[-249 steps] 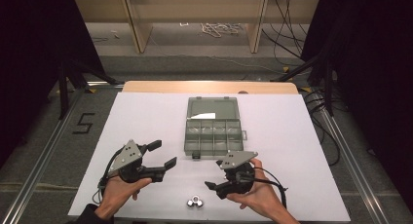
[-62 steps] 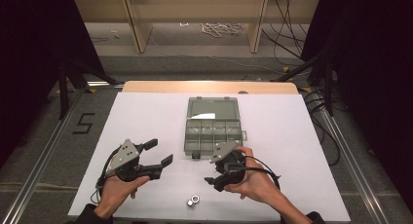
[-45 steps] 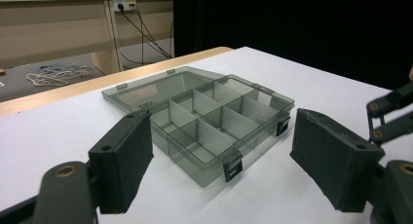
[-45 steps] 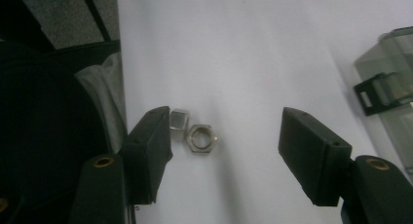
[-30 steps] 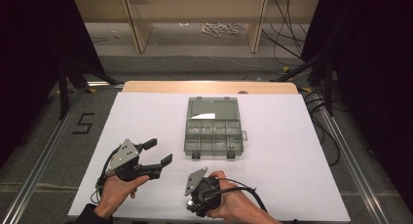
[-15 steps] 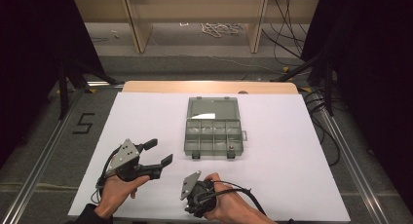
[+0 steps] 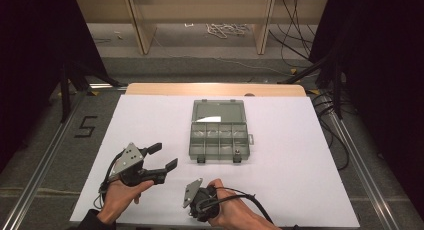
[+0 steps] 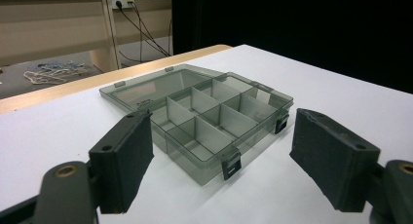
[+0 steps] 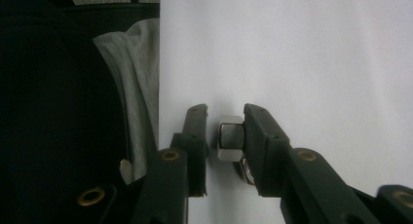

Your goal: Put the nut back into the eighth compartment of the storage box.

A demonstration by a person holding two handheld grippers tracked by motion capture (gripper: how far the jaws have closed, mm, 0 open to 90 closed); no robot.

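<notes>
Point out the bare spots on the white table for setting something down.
Free: the white table right of the organizer box, the strip left of it, and the band between its open lid and the wooden edge. Crowded: the near edge, where left tongs and right tongs work around a nut.

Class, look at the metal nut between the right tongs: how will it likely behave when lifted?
The nut is polished metal, so probably stiff and heavy for its size. Its shiny faces may slip on the right tongs' pads. The flat hexagonal sides suggest it would settle rather than roll far if dropped on the white table.
</notes>
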